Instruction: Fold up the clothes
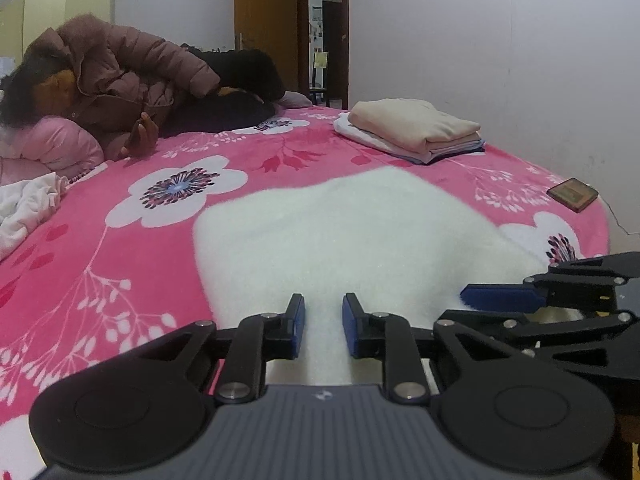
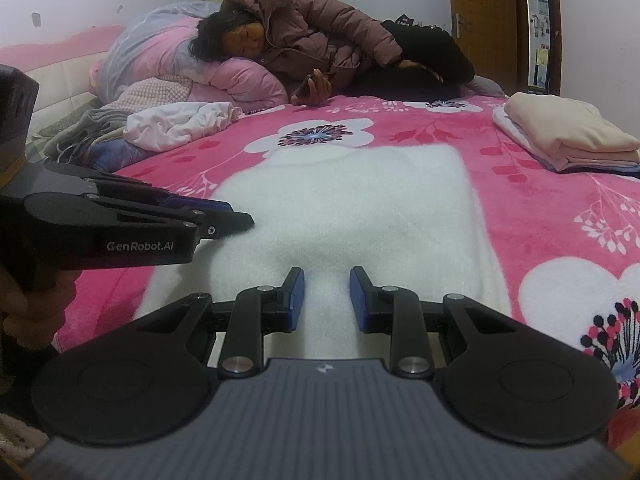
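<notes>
A fluffy white garment is being spread flat across the near part of a bed covered by a pink floral blanket, its far edge lying toward the middle of the bed. The left gripper is being held low over the garment's near edge, its blue-padded jaws standing a narrow gap apart with white fabric seen between them; whether the pads are pressing on the cloth cannot be told. The right gripper is being held just beside it over the same near edge, jaws likewise parted by a small gap with the fabric showing in between, and a pinch cannot be confirmed there either. In the right wrist view the left gripper is being seen from the side, its tips reaching the white garment's left border.

A stack of folded clothes, a beige piece on top, is being kept on the far right of the bed, well apart from the white garment. A small brown box is lying near the bed's right edge. Crumpled unfolded clothes are being piled at the left side, near pink pillows. A person in a brown padded jacket is lying across the far end of the bed, a phone being held in one hand.
</notes>
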Action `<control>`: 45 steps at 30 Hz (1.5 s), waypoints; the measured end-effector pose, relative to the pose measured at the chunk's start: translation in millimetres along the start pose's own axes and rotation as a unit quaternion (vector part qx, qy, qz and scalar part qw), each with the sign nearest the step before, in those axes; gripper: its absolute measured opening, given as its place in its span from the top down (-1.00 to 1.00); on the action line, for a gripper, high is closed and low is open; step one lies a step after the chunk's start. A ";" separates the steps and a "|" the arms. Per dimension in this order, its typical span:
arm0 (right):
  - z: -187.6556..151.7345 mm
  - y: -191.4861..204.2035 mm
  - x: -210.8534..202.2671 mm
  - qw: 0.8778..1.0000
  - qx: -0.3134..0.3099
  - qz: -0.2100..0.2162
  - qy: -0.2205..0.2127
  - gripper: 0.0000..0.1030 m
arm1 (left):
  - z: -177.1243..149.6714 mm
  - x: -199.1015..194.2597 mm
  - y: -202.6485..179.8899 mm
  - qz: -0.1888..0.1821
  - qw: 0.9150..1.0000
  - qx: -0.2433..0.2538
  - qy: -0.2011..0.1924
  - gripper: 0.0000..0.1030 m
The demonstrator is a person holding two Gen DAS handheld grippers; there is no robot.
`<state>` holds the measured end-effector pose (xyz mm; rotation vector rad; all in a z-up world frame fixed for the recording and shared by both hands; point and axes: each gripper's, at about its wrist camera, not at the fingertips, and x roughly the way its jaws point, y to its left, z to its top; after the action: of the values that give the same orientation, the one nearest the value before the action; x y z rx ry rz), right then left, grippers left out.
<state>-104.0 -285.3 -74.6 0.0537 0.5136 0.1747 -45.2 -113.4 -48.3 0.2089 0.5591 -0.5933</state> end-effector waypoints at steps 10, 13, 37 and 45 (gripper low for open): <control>31.5 10.9 -14.1 0.999 -0.030 -0.026 -0.036 0.49 | -1.8 -0.7 -2.0 0.004 1.000 0.001 -0.002 0.59; 47.0 9.1 -14.8 0.997 -0.030 -0.032 -0.069 0.49 | -2.1 -0.7 -1.9 0.005 1.000 0.001 -0.002 0.59; 22.1 -14.0 37.5 0.999 0.015 -0.016 -0.037 0.44 | 34.7 -7.0 14.9 0.000 0.999 -0.027 -0.041 0.60; 20.1 -12.6 37.7 0.999 0.014 -0.017 -0.041 0.44 | 19.8 37.5 10.5 -0.010 1.000 -0.028 0.008 0.58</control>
<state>-59.8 -291.0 -76.5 0.0790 0.4346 0.1307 -4.7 -129.3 -52.3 0.1558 0.5941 -0.5957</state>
